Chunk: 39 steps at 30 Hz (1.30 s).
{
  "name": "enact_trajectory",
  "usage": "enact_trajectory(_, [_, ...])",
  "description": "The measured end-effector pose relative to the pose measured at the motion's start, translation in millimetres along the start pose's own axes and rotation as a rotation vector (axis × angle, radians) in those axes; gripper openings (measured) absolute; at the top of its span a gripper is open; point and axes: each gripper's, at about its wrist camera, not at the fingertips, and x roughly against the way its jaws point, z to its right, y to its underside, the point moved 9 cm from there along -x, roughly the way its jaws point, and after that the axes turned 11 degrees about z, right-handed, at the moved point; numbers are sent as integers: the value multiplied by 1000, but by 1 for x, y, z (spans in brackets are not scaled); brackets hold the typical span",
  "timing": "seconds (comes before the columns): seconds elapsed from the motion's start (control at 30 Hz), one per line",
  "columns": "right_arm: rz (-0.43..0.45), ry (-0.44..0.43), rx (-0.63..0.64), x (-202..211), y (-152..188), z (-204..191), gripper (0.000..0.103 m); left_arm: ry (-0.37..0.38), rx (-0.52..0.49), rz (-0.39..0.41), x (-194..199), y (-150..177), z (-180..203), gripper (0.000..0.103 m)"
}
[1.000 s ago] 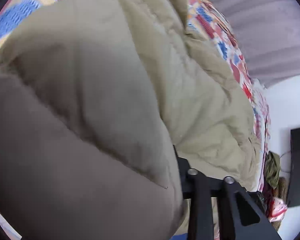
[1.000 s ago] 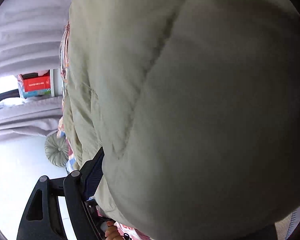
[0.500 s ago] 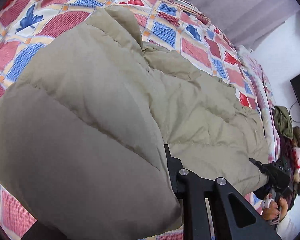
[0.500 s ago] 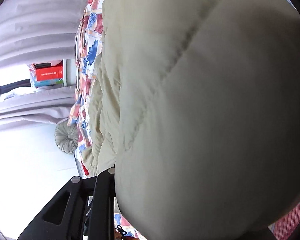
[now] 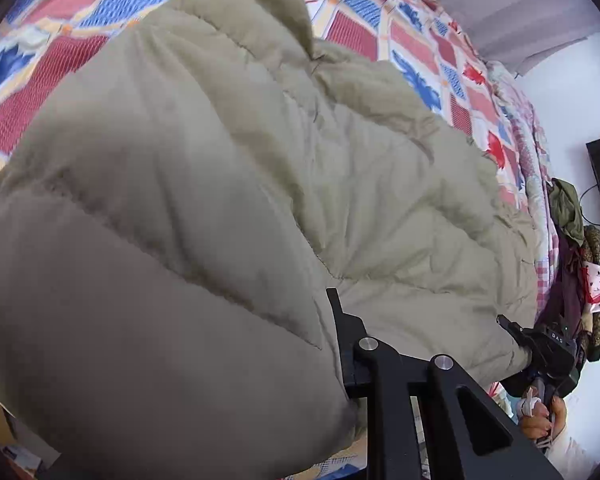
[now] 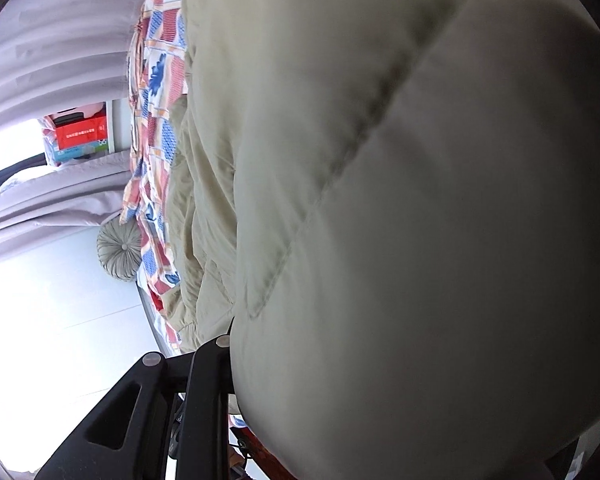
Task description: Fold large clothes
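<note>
Left wrist view: left gripper (image 5: 336, 320), black, rising from the lower edge, jaws clamped on a thick edge of the beige quilted coat (image 5: 228, 184) and easing slightly wider at this moment, padded fabric between them; only one finger (image 5: 342, 336) shows, the other being buried under the bulging panel that fills the lower left of the frame; the coat's remaining bulk spreads away from the jaws across the patchwork bedspread (image 5: 44, 76), red, blue and cream squares, on which it lies; at the coat's near right corner, right gripper (image 5: 512, 326), seen from outside, nipping the hem, with the person's hand (image 5: 540, 420) on its handle below; beyond the bed's right edge, a heap of dark clothes (image 5: 576, 248) against a white wall; grey curtain (image 5: 512, 12) behind the bed.

Right wrist view: the right gripper (image 6: 230, 336) with jaws drawn close on the coat (image 6: 420, 200), which swells over the right finger and hides most of the frame; the pads themselves are covered, so contact is probably, not certainly, full; left of the coat, a strip of bedspread (image 6: 156, 128); past it, a round grey pleated cushion (image 6: 118, 246), a red box (image 6: 80, 132) at a bright window, and curtain (image 6: 52, 32) folds.
</note>
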Motion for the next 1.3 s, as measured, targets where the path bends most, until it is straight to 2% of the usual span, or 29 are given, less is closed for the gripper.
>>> enact_trajectory(0.03, [1, 7, -3, 0, 2, 4, 26, -12, 12, -6, -1, 2, -4, 29])
enact_trajectory(0.1, [5, 24, -14, -4, 2, 10, 29, -66, 30, -20, -1, 4, -13, 54])
enact_trajectory(0.13, [8, 32, -18, -6, 1, 12, 30, -87, 39, -21, -1, 4, -18, 57])
enact_trajectory(0.27, [3, 79, 0, -14, -3, 1, 41, -97, 61, -40, 14, 8, -31, 57])
enact_trajectory(0.3, [-2, 104, 13, -13, -3, -1, 49, -107, 53, -44, 20, 9, -34, 57])
enact_trajectory(0.37, [-9, 153, 35, -10, -3, -3, 63, -136, 18, -42, 34, 10, -35, 57])
enact_trajectory(0.5, [-19, 216, 99, 5, -3, -15, 73, -179, -96, -30, 66, 10, -29, 57])
enact_trajectory(0.63, [-15, 283, 198, 35, 3, -25, 73, -198, -152, 3, 94, 2, -21, 57])
enact_trajectory(0.73, [31, 332, 296, 65, 11, -30, 72, -207, -196, 57, 111, -13, -12, 53])
enact_trajectory(0.77, [57, 349, 339, 70, 9, -40, 62, -200, -207, 69, 114, -19, -6, 45])
enact_trajectory(0.8, [81, 373, 389, 76, 20, -44, 45, -186, -210, 80, 115, -26, 1, 44])
enact_trajectory(0.87, [122, 393, 454, 87, 20, -47, 35, -138, -221, 98, 107, -41, 21, 44])
enact_trajectory(0.9, [140, 383, 473, 96, 5, -56, 33, -118, -236, 103, 99, -47, 32, 44])
enact_trajectory(0.97, [146, 355, 508, 84, -7, -74, 33, -67, -277, 110, 77, -56, 60, 44])
enact_trajectory(1.1, [97, 294, 577, 49, -4, -92, 33, 19, -371, 128, 30, -67, 118, 44])
enact_trajectory(1.2, [55, 244, 664, 2, 3, -115, 32, 18, -427, 157, -11, -76, 147, 44])
enact_trajectory(1.3, [20, 214, 725, -51, 7, -132, 32, -25, -420, 133, -60, -84, 146, 44])
